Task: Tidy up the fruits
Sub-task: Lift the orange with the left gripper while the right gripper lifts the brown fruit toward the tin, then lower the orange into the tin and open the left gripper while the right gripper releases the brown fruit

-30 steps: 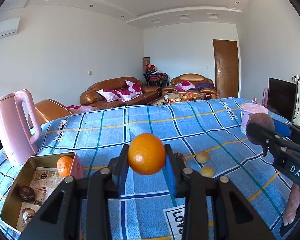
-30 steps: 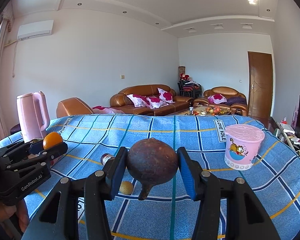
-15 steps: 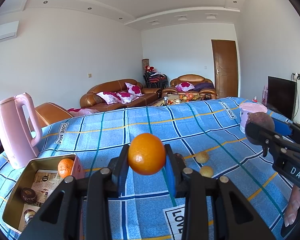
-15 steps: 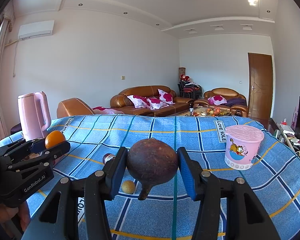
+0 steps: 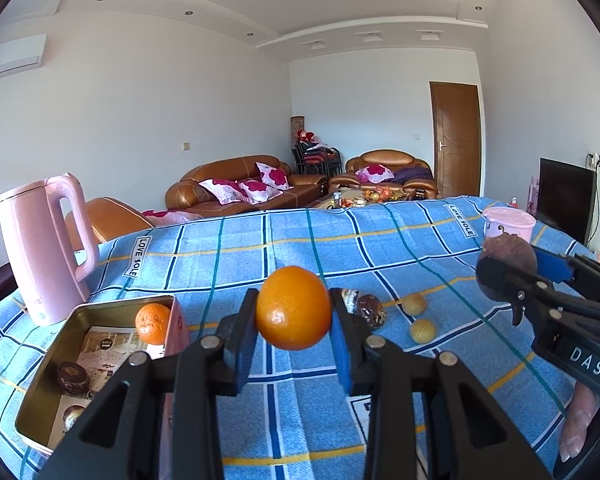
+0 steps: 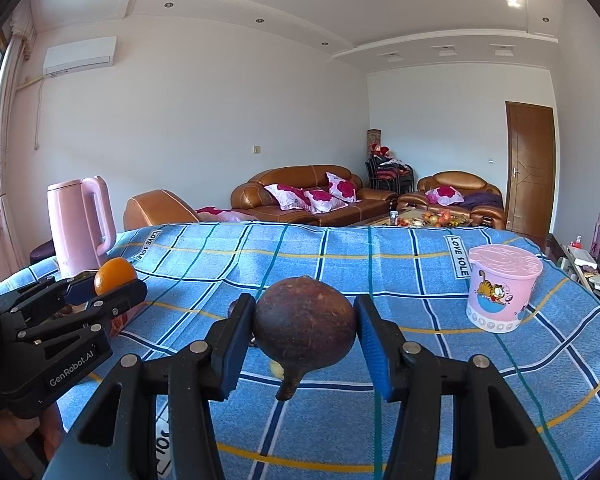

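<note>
Your left gripper [image 5: 293, 332] is clamped on an orange [image 5: 293, 308], held above the blue cloth [image 5: 340, 248], just right of the open tin [image 5: 44, 368] holding another orange [image 5: 153, 323]. Your right gripper [image 6: 305, 344] is clamped on a brown fruit [image 6: 305, 328], stem down, pink cup [image 6: 502, 290] far right.

The dark fruit [image 6: 305, 322] hides most of a small yellow fruit [image 6: 276, 369] — kind unclear.
</note>
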Demonstrator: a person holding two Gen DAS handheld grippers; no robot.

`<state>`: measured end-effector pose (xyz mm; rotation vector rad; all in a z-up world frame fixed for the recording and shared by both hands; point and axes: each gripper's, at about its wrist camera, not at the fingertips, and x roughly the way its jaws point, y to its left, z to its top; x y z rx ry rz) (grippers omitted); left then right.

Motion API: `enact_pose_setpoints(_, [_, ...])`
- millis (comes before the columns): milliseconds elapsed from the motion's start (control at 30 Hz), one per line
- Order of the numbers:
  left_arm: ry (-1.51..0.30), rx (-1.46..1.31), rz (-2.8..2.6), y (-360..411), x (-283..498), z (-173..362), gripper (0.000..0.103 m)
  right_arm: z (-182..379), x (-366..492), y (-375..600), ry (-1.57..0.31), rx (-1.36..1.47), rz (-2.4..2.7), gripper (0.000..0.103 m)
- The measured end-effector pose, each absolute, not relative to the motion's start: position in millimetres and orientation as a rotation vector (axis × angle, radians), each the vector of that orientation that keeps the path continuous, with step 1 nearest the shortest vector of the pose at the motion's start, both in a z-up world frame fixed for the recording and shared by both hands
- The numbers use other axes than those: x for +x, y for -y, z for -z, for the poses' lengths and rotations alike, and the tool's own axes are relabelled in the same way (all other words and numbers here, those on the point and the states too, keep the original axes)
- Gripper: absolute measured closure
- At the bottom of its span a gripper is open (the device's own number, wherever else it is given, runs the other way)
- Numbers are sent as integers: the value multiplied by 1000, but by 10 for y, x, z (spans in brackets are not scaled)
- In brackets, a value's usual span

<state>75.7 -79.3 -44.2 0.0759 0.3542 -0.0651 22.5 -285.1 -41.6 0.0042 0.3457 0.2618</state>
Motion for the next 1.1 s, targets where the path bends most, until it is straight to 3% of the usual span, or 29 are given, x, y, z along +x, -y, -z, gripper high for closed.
enact_pose_setpoints(1100, [-384, -5, -165, -499, 625, 386, 68, 248, 256, 1352, -400, -81, -577, 50])
